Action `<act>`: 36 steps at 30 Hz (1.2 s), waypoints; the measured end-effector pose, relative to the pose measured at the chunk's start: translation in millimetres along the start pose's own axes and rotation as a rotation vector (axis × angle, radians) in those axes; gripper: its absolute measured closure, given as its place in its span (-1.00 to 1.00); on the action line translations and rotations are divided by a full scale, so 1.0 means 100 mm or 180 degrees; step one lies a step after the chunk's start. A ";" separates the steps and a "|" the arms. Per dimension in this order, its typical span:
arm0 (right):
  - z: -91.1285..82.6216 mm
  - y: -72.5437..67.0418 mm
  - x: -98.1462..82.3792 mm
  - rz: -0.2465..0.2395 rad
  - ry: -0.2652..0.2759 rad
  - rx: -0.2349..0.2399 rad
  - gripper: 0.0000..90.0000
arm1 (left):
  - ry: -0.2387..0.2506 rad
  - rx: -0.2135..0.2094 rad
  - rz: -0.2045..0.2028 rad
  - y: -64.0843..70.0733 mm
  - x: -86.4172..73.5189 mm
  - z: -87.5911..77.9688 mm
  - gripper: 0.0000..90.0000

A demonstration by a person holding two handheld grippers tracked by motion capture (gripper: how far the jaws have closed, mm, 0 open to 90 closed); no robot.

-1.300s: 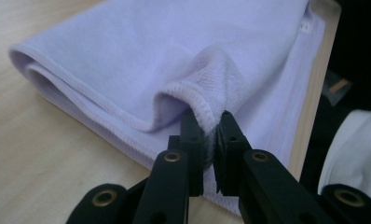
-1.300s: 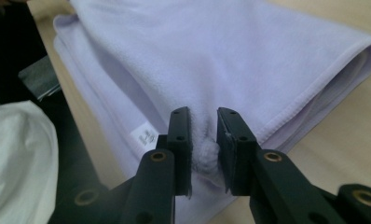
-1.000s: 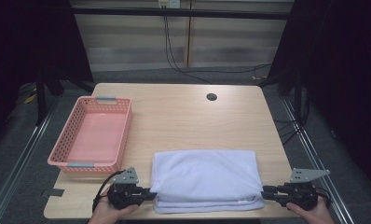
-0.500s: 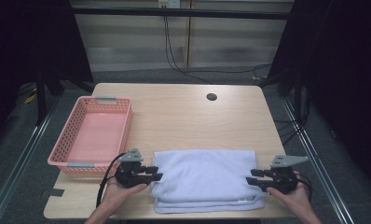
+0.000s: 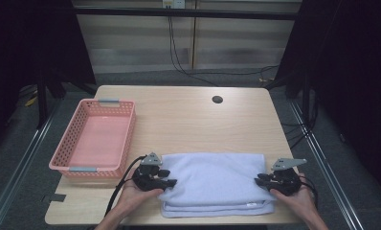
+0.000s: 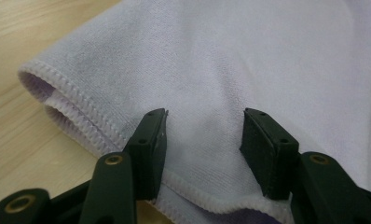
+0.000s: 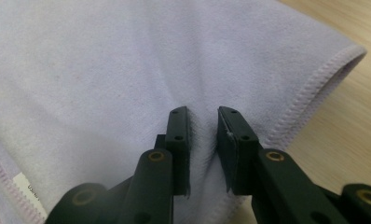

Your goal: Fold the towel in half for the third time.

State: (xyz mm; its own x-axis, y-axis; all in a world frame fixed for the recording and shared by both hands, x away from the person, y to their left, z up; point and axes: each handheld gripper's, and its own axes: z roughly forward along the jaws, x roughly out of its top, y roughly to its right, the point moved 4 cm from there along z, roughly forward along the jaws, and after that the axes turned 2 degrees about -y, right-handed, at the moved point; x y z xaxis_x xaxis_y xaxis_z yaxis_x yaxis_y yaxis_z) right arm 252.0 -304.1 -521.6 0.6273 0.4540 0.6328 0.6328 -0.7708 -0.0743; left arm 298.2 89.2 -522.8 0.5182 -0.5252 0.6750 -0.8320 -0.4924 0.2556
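Folded lilac towel (image 5: 212, 182): lies at the table's (image 5: 188, 120) near edge, just right of the pink basket (image 5: 95, 139). Your left gripper (image 6: 204, 135), jaws apart and just opening, straddles its left hem. Your right gripper (image 7: 202, 135), jaws just closing, pinches a narrow ridge of cloth at its right end.

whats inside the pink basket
Nothing lies on the part of the pink basket's floor that shows. Its near wall hides the strip of floor just behind it.
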 end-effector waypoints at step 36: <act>0.95 -1.93 1.15 -0.0637 0.0092 0.1468 -0.19 | 0.0253 0.0188 -0.0381 -0.53 0.34 -0.10 -0.24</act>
State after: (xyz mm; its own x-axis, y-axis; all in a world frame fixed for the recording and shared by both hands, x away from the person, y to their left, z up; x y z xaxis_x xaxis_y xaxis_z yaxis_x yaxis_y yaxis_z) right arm 245.0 -60.4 -507.2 0.4643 0.5552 0.6901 0.8783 -0.3889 -0.2781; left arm 358.0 104.7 -506.4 0.5938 -0.4048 0.6954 -0.7509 -0.5893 0.2981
